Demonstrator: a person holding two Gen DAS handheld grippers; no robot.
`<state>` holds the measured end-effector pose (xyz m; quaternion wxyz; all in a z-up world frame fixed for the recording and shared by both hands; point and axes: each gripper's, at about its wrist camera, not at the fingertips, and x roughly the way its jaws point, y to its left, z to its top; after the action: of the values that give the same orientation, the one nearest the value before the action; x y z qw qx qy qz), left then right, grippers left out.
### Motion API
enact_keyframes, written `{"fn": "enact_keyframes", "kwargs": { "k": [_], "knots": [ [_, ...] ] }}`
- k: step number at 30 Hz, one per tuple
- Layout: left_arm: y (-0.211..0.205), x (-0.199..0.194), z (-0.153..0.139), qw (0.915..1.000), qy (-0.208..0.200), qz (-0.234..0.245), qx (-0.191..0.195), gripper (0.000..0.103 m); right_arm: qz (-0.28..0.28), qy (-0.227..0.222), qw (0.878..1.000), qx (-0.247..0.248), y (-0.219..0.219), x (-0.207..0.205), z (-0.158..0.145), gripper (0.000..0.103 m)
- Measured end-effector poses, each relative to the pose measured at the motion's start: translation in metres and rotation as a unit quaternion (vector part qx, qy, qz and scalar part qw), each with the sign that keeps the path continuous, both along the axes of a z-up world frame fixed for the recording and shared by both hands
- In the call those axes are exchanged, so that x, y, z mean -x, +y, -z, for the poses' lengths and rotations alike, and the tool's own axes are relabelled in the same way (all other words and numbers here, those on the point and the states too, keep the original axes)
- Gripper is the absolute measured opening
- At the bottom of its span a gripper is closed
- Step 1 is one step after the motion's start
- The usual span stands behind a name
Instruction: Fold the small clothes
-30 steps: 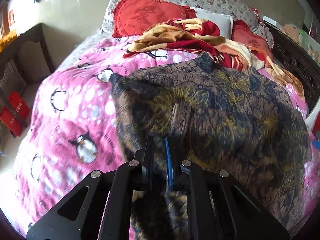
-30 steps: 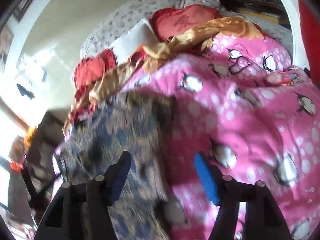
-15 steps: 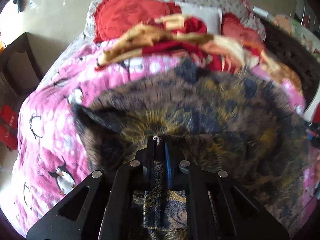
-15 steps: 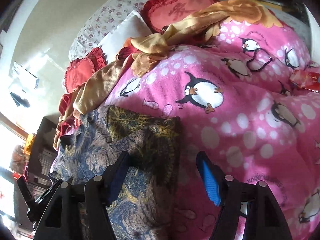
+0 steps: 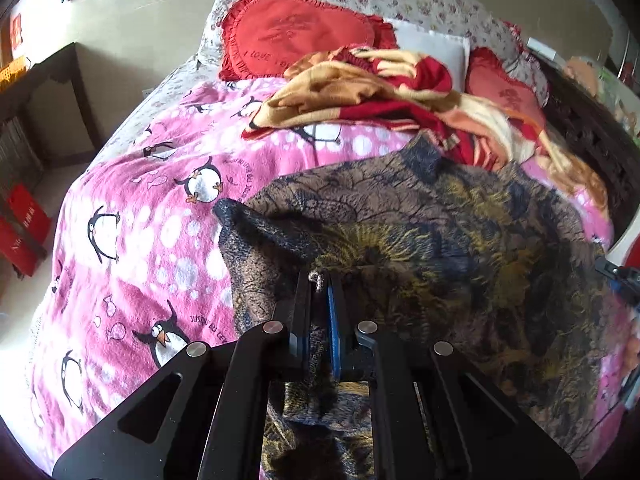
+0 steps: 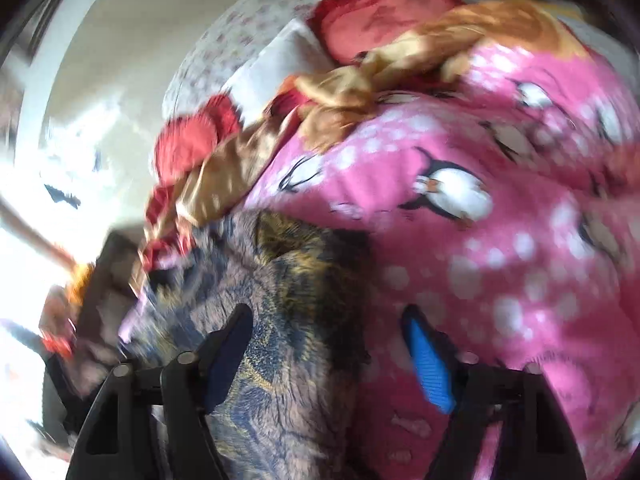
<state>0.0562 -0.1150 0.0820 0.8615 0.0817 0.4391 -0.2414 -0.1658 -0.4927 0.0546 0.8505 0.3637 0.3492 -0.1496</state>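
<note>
A dark patterned garment [image 5: 460, 248], brown, navy and gold, lies spread on a pink penguin blanket [image 5: 152, 216]. My left gripper [image 5: 320, 284] is shut on a fold of the garment at its near left part, and cloth hangs between the fingers. In the blurred right wrist view the garment [image 6: 288, 320] lies at lower left. My right gripper [image 6: 328, 336] is open and empty, straddling the garment's right edge just above it, over the pink blanket [image 6: 500, 260].
A crumpled red and tan blanket [image 5: 384, 92] lies behind the garment. Red heart cushions [image 5: 296, 40] and a white pillow [image 5: 432, 42] sit at the head of the bed. Dark wooden furniture [image 5: 44, 92] and red boxes [image 5: 22, 232] stand left of the bed.
My left gripper has kept hold of the garment and drawn the pinched fold along, shifting the cloth's left corner. My right gripper stayed open and swung slightly; its view is blurred now.
</note>
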Motion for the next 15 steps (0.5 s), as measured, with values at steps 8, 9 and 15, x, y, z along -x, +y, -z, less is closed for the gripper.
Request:
{"fn": "enact_keyframes", "kwargs": {
  "k": [8, 9, 15],
  "knots": [
    [0.001, 0.003, 0.006, 0.9998, 0.008, -0.001, -0.016, 0.010, 0.024, 0.066, 0.993, 0.091, -0.001, -0.019, -0.003, 0.004],
    [0.004, 0.007, 0.004, 0.9999, 0.008, 0.002, -0.013, 0.012, 0.030, 0.059, 0.994, 0.088, 0.000, -0.013, -0.007, 0.004],
    [0.027, 0.039, -0.006, 0.9997, -0.011, 0.013, -0.014, 0.035, -0.014, 0.027, 0.998, 0.059, 0.049, 0.035, -0.022, 0.082]
  ]
}}
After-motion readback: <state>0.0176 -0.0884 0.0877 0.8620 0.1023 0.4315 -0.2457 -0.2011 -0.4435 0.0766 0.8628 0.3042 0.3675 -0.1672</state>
